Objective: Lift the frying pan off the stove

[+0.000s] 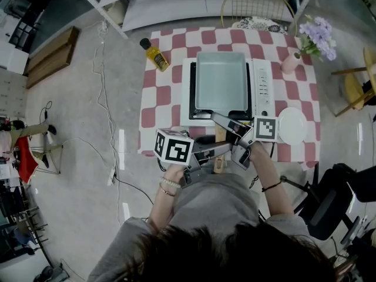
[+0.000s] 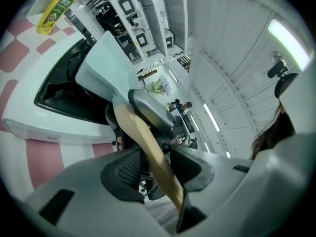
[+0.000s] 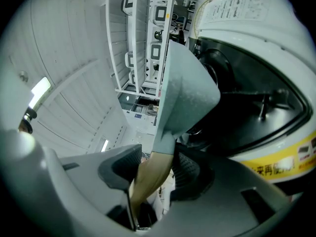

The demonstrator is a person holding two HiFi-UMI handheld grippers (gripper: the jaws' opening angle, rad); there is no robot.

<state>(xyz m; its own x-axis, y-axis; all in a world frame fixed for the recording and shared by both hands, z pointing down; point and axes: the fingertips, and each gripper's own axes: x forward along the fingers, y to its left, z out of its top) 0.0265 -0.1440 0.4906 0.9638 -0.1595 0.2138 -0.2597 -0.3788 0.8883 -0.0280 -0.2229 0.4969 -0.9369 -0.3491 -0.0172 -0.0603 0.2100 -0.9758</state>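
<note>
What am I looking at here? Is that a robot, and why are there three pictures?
There is no robot. A person holds a hand tool with two jaws in each hand: the left gripper and the right gripper. The patterned cubes are part of these tools. The head view comes from a camera on the person's head, looking down. The other two views come from a camera riding on each gripper, looking along its jaws. On the checked table stands a white stove with a pale square frying pan on it. There are also a yellow bottle, a white plate and a vase of purple flowers. Both grippers are closed on the pan's wooden handle.
</note>
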